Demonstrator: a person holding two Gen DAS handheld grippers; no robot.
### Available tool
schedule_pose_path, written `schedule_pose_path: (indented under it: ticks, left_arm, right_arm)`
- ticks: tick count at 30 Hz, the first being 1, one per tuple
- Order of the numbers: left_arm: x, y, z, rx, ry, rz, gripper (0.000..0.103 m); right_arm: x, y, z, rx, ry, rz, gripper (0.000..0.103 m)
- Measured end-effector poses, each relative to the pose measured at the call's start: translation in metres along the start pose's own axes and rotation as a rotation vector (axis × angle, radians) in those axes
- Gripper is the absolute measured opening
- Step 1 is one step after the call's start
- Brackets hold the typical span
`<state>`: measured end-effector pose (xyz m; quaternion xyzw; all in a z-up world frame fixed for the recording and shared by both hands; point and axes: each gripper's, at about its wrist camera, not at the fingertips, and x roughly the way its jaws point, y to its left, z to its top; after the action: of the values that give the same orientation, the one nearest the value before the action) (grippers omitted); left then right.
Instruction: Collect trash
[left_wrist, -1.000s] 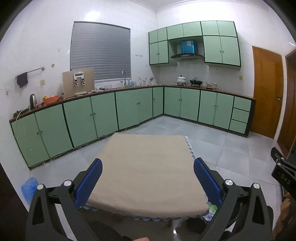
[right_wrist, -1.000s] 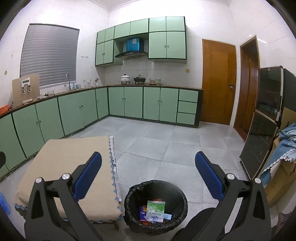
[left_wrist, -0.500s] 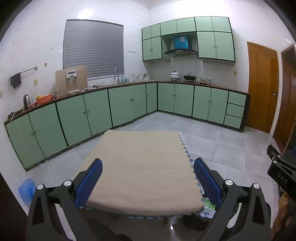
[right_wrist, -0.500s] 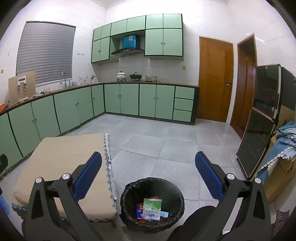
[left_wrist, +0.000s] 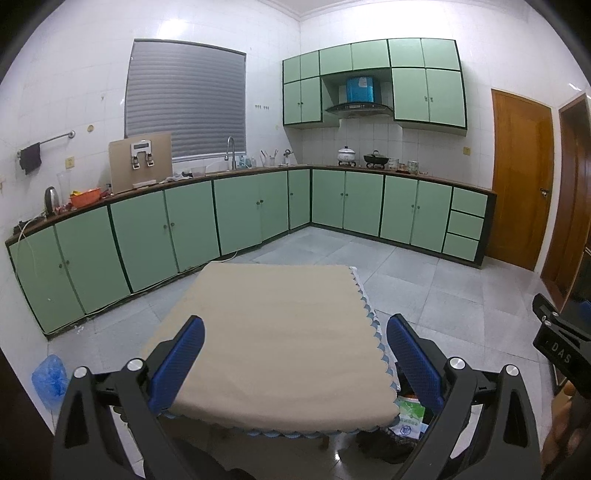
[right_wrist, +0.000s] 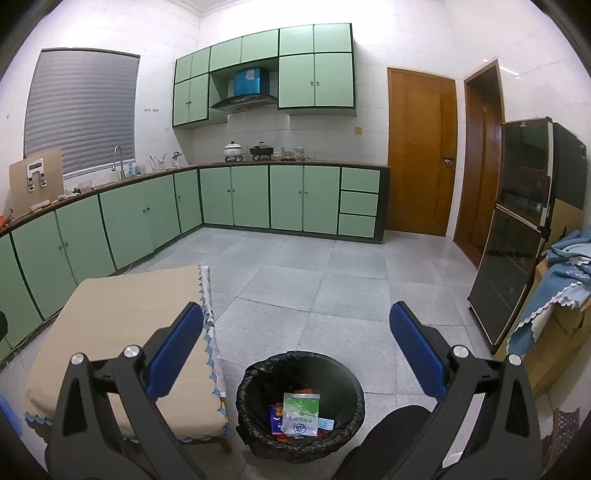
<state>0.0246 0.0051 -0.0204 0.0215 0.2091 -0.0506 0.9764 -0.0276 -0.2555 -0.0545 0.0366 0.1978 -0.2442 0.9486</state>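
A round black bin (right_wrist: 300, 404) lined with a black bag stands on the floor beside a low table. Inside it lie a white-and-green packet (right_wrist: 301, 413), a blue-and-red wrapper (right_wrist: 276, 419) and other scraps. My right gripper (right_wrist: 295, 349) hangs above the bin, open, with nothing between its blue pads. My left gripper (left_wrist: 295, 360) is open over the table's beige cloth (left_wrist: 280, 332), which is bare. In the left wrist view the bin shows only partly past the table's corner, with the packet (left_wrist: 408, 419) visible. The right gripper's body (left_wrist: 561, 347) sits at that view's right edge.
Green kitchen cabinets (left_wrist: 236, 218) line the far walls under a worktop with pots and a tap. A dark glass cabinet (right_wrist: 524, 229) and a box draped in blue cloth (right_wrist: 565, 273) stand on the right. A blue bag (left_wrist: 50, 376) lies on the floor left.
Both grippers have risen and drawn back slightly, still open. The bin and its contents have not moved; more of the bin's packet shows past the table corner in the left wrist view.
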Motion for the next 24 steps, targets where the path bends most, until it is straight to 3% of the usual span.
schedule_pose_path:
  ticks: [24]
  left_arm:
    - [0.0052,0.0048,-0.0038,0.008,0.013,-0.004,0.097]
  right_arm:
    - [0.002,-0.0041,-0.0014,-0.001,0.005,-0.01,0.098]
